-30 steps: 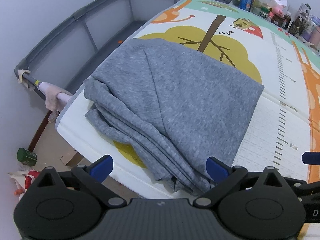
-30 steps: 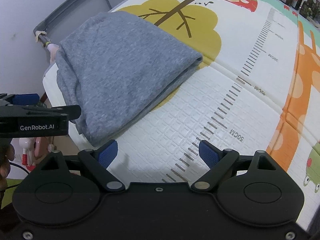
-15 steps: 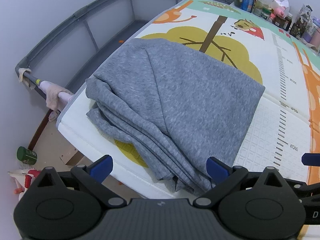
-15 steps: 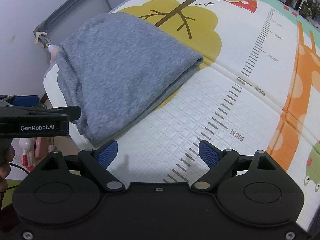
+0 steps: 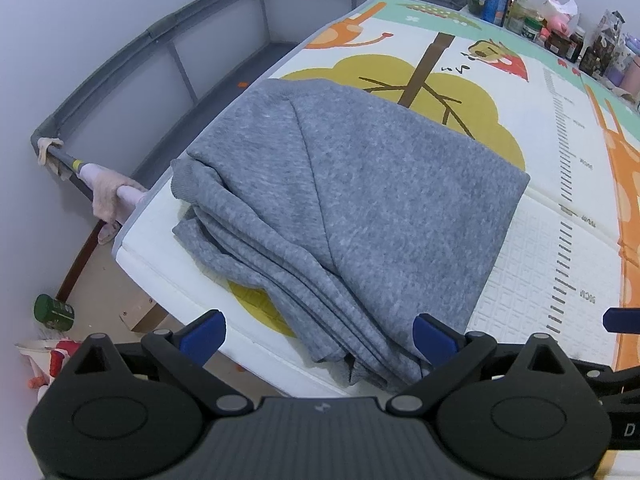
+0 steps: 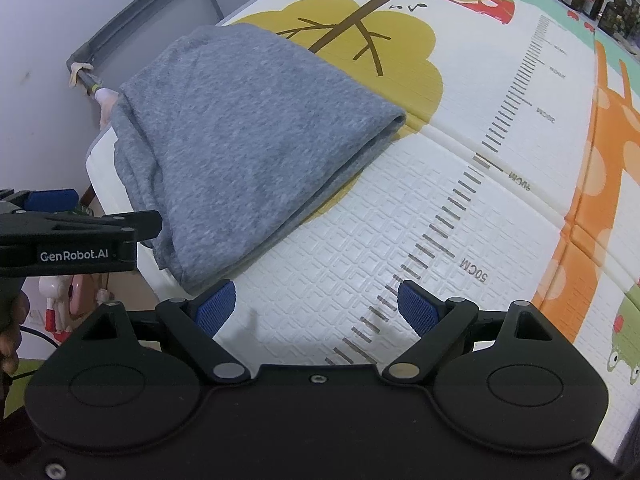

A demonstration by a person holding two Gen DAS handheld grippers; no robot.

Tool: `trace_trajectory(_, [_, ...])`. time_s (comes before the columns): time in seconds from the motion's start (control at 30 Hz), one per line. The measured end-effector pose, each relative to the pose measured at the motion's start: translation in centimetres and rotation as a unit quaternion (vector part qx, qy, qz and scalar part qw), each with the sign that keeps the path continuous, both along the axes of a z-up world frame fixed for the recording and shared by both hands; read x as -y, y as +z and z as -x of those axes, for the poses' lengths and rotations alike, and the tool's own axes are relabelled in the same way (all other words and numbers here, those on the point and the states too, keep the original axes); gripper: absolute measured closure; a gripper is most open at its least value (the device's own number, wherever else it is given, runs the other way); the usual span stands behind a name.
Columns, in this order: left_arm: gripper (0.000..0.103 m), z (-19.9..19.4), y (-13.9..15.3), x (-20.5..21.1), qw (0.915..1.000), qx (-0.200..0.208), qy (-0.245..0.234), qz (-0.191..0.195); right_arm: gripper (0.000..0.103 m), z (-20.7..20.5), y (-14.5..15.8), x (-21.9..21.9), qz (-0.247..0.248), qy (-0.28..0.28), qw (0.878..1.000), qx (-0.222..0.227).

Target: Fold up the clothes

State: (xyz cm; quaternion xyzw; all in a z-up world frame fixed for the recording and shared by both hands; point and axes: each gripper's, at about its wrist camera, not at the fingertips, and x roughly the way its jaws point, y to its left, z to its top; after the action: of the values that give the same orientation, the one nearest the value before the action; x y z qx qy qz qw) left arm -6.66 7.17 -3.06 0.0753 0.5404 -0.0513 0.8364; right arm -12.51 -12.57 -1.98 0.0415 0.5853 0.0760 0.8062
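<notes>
A grey sweater (image 5: 360, 208) lies folded in several layers on the printed play mat (image 5: 560, 264), close to the mat's near left corner. The same grey sweater (image 6: 248, 148) fills the upper left of the right wrist view. My left gripper (image 5: 318, 334) hovers open over the sweater's near edge, nothing between its blue pads. Over bare mat (image 6: 440, 240), just right of the sweater's near corner, my right gripper (image 6: 316, 306) stands open and holds nothing. The left gripper's body (image 6: 76, 236) shows at the left edge of the right wrist view.
A grey playpen rail (image 5: 160, 28) runs along the left and far sides. Cans, jars and bottles (image 5: 560, 28) crowd the far right edge. A green can (image 5: 54, 312) and toys lie on the floor at lower left. The mat's near edge (image 5: 224, 304) drops off below the sweater.
</notes>
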Motion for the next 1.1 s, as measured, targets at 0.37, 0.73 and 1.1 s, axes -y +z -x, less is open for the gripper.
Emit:
trace_trajectory(0.37, [0.0, 0.08, 0.35, -0.03, 1.0, 0.003, 0.001, -0.002, 0.015, -0.24, -0.03, -0.04, 0.0, 0.003, 1.0, -0.003])
trace_trajectory(0.73, [0.0, 0.29, 0.7, -0.04, 1.0, -0.002, -0.005, 0.0, 0.015, -0.51, -0.01, -0.47, 0.0, 0.012, 1.0, -0.005])
trace_trajectory(1.1, [0.0, 0.24, 0.77, -0.14, 1.0, -0.006, -0.005, -0.005, 0.015, -0.54, 0.01, -0.84, 0.002, 0.019, 1.0, -0.009])
